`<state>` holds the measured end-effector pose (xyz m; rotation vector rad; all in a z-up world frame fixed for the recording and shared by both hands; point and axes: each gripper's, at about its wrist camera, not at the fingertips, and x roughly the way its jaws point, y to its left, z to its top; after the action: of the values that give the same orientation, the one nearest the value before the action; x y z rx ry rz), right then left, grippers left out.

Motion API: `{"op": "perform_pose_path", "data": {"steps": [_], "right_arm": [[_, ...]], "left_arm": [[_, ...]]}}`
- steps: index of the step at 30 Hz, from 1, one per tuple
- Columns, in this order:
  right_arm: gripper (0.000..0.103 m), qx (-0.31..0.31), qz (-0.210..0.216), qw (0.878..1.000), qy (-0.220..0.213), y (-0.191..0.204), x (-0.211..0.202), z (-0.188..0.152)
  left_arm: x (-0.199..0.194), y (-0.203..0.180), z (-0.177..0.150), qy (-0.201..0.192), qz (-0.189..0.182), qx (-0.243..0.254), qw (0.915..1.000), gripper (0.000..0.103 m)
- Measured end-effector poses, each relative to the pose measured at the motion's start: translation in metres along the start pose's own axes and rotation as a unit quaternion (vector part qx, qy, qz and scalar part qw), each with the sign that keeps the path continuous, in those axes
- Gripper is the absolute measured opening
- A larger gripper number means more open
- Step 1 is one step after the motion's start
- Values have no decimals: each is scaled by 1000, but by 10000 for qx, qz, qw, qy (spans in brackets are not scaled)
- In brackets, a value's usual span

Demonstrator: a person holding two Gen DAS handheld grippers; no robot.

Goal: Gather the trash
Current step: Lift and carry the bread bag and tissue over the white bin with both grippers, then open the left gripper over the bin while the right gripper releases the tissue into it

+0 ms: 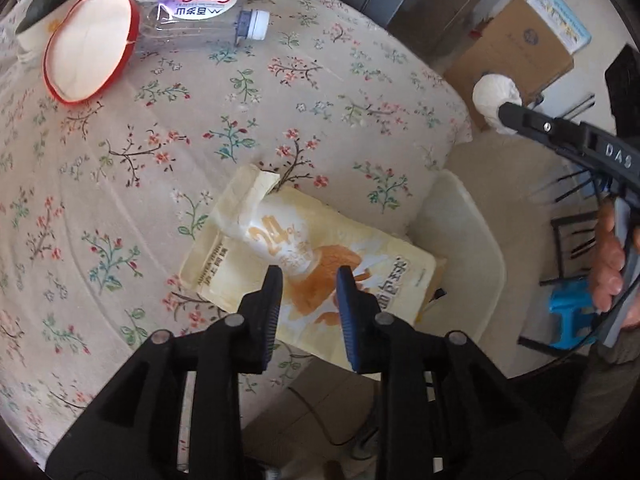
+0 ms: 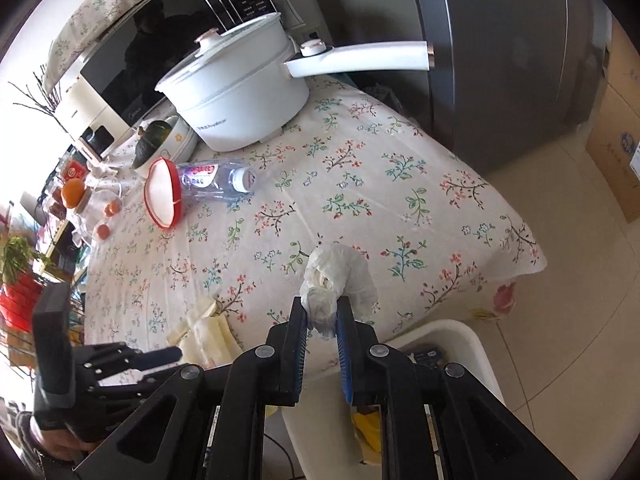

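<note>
Right gripper around tissue wad, above table

**Home kitchen / dining corner**

Table w/ floral cloth, white electric pot, microwave behind it, grey fridge at the side. Oranges, potted plant, cardboard box on tiled floor.

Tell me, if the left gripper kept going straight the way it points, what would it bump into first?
Most likely the yellow snack bag at the table's edge: the left gripper points down at it, open, the bag framed between its fingers. How much gap remains is hard to judge.
</note>
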<state>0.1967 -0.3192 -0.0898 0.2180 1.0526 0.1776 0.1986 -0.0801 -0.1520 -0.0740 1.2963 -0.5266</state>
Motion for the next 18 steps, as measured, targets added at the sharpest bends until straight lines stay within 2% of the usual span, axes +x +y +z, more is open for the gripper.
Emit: {"op": "perform_pose_path", "data": {"steps": [1,2,3,5,8,10,12,16,17,18], "right_arm": [[15,-31,62,10000,-62,2,-5,1],[15,-59,95,9999,-94,4,-8,2],[15,-75,109,9999,-94,6,-9,3],[15,-91,113,9999,-62,8,-9,2],[15,-139,71,9998,-92,8,-16,0],[15,-100,68,9998,-146,3,-23,-1],[15,-35,37,9998,-178,-3,-30,-4],[15,10,-59,9998,-178,-12,-34,-10],[15,12,-83,9998,-168,-12,-34,-12],[15,14,-93,9998,-160,-13,-34,-13]], "left_arm": [[-7,0,-1,-107,-113,-92,9998,40],[-15,-3,-3,-257,-156,-106,9995,55],[-21,-11,-7,-411,-104,24,9991,61],[-27,-39,-18,-618,133,784,9949,75],[-19,-87,-45,-728,736,2061,9730,78],[-7,-103,-57,-680,950,2522,9606,81],[11,-110,-64,-517,1081,2679,9560,82],[45,-107,-64,-440,1808,2849,9403,82],[51,-104,-62,-414,1889,2801,9403,79],[54,-101,-58,-375,1840,2696,9445,72]]}}
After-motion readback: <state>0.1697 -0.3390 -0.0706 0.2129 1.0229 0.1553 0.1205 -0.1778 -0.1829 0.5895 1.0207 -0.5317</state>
